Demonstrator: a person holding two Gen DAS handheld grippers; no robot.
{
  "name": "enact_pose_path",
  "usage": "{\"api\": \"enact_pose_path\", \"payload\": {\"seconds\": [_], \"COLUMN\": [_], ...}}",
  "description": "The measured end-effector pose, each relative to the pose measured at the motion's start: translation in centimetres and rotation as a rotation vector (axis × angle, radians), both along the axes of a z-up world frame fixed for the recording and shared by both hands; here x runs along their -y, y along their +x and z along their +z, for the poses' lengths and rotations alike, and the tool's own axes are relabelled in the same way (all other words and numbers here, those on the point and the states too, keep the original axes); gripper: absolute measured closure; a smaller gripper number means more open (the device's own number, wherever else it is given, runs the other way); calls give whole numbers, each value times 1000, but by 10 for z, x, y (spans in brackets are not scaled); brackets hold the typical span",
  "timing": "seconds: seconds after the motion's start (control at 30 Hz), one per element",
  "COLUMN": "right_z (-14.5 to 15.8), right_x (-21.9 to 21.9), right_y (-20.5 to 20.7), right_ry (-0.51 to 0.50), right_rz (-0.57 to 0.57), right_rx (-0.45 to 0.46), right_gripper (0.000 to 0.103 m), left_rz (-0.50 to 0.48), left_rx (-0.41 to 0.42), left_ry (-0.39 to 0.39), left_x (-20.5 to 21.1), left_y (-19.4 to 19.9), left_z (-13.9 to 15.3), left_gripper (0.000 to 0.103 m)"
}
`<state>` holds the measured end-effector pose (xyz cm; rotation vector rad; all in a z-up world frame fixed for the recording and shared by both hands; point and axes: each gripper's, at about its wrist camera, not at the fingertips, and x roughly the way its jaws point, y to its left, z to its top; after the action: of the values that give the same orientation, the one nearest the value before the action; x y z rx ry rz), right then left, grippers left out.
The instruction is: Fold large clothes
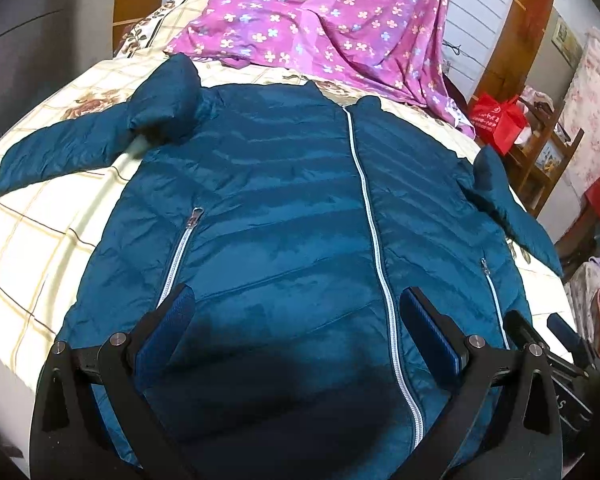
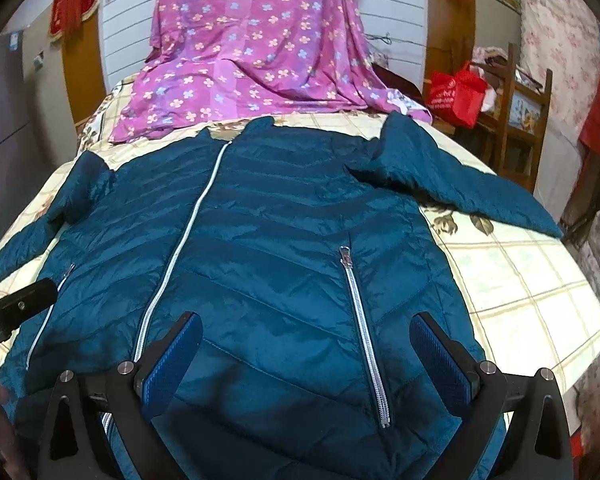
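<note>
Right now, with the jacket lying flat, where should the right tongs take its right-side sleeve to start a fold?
Probably near the cuff end of the sleeve, coming in from the outer right edge of the bed. The sleeve lies spread away from the jacket body, flat on the sheet, so its free end is exposed. The right tongs are open.

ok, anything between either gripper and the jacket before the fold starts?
Nothing visible. The jacket lies flat, zipped, front up on the bed. The left gripper and right gripper hang open right over its lower half. The purple sheet lies beyond the collar.
</note>
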<state>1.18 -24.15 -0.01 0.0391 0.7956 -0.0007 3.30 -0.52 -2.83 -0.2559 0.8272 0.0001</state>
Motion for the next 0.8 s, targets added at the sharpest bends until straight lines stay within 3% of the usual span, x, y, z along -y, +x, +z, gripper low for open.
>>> {"api": "enact_pose_path", "payload": {"seconds": [0.37,0.8], "right_z": [1,0], "right_x": [7,12], "right_y": [-1,-1], "right_ry": [21,43], "right_rz": [-22,-34], "right_rx": [-15,-18], "right_gripper": [0,0], "left_rz": [-15,18], "left_rx": [1,-47], "left_ry": [41,-40], "left_x": [9,-6], "left_y": [1,5], "left_z": [1,-6], "left_gripper": [0,0]}}
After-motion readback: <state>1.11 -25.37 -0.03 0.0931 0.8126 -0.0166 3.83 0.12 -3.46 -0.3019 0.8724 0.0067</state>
